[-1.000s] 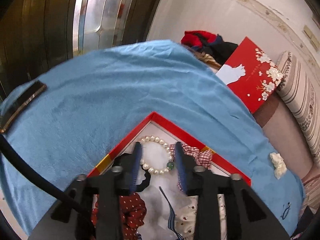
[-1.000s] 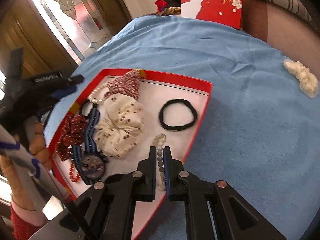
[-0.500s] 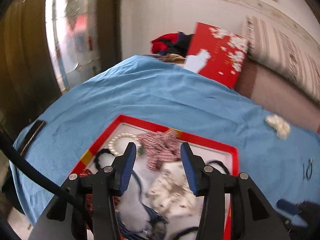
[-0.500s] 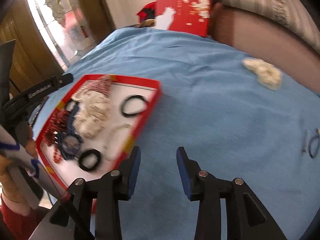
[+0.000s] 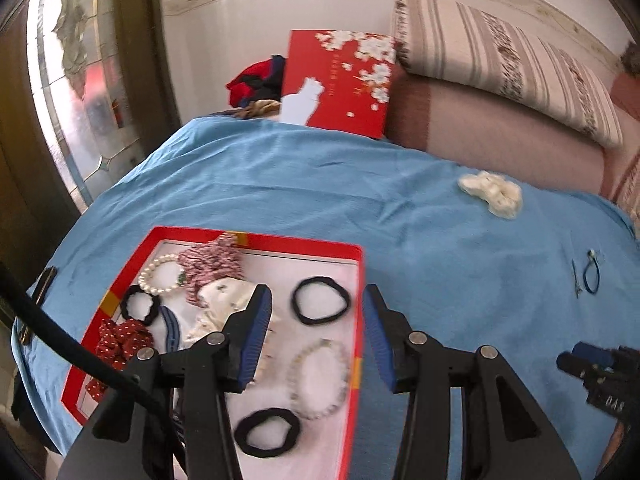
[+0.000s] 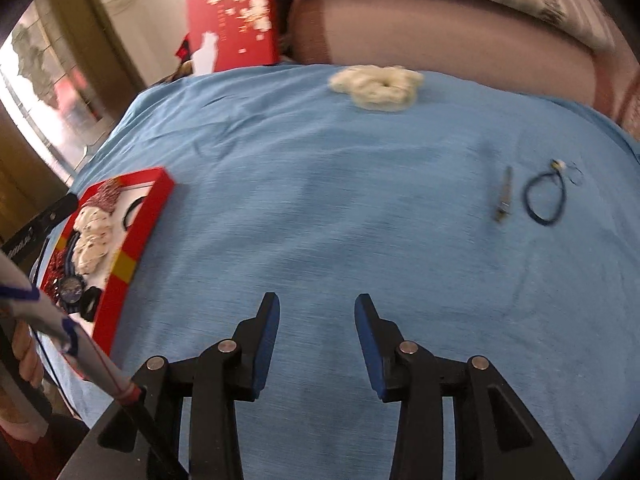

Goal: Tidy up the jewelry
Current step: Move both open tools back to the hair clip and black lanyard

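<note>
The left gripper (image 5: 316, 332) hangs with its jaws apart over the red tray (image 5: 356, 320), which holds three black hair ties and two bead bracelets. The right gripper (image 6: 316, 340), also apart, hovers over bare blue bedspread (image 6: 340, 200); one cream scrunchie (image 6: 378, 86) lies near the far edge.

Bead bracelet (image 5: 318, 379) released, right gripper (image 6: 316, 308) away.

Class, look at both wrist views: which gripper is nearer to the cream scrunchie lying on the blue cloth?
Right. The right gripper points across open cloth toward the cream scrunchie; the left gripper hovers over the red tray, the scrunchie far off to its right.
</note>
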A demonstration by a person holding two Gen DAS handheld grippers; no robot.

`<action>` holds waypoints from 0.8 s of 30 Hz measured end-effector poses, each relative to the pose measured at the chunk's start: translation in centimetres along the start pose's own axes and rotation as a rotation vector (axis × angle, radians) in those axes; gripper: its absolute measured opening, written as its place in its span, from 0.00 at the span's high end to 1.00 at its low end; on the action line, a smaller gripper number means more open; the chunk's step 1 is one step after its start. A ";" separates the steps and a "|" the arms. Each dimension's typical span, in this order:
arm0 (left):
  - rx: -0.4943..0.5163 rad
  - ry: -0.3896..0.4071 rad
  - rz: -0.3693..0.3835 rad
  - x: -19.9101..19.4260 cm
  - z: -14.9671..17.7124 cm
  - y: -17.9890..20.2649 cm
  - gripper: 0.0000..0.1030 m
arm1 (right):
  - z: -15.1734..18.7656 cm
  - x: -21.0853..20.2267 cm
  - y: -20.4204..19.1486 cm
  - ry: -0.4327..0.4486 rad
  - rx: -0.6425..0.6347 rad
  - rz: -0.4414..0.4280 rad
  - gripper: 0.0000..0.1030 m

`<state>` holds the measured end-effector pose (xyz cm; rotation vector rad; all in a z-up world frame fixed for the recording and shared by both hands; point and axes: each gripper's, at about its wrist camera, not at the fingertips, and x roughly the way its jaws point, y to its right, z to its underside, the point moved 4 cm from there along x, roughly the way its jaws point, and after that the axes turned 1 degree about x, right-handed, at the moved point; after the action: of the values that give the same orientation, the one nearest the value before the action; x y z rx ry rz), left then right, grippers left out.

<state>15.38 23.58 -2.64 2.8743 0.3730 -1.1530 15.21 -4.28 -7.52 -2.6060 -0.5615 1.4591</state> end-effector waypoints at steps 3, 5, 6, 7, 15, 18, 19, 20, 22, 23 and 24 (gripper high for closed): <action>0.028 -0.011 0.011 0.1 0.4 1.3 0.56 | 0.4 -0.1 2.0 -0.003 0.030 0.019 0.59; 0.041 -0.022 0.022 0.3 0.7 2.1 0.56 | 0.7 -0.1 3.4 -0.006 0.049 0.034 0.59; 0.044 -0.025 0.026 0.3 0.8 2.4 0.56 | 0.7 -0.2 4.1 -0.006 0.058 0.040 0.59; 0.051 -0.032 0.032 0.5 0.9 2.7 0.56 | 0.8 -0.2 4.8 -0.005 0.069 0.046 0.59; 0.091 -0.067 0.052 1.2 1.7 5.0 0.56 | 0.5 -0.8 11.3 0.010 0.175 0.122 0.59; 0.102 -0.078 0.059 1.5 1.9 5.7 0.56 | 0.0 -1.2 13.3 0.027 0.206 0.150 0.59; 0.106 -0.085 0.063 1.6 2.0 5.9 0.56 | -0.2 -1.3 13.8 0.032 0.213 0.159 0.59; 0.108 -0.090 0.064 1.8 2.1 6.1 0.56 | -0.6 -1.3 14.7 0.037 0.225 0.172 0.59; 0.116 -0.100 0.063 2.1 2.2 6.5 0.56 | -1.3 -1.4 16.1 0.045 0.243 0.191 0.59; 0.121 -0.104 0.061 2.3 2.3 6.6 0.56 | -1.7 -1.3 16.6 0.047 0.250 0.200 0.59; 0.125 -0.108 0.059 2.4 2.4 6.8 0.56 | -2.1 -1.3 17.2 0.050 0.255 0.209 0.59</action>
<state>17.00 17.21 -6.51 2.8878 0.2180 -1.3609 20.98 -20.49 -9.94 -2.5482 -0.0906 1.4078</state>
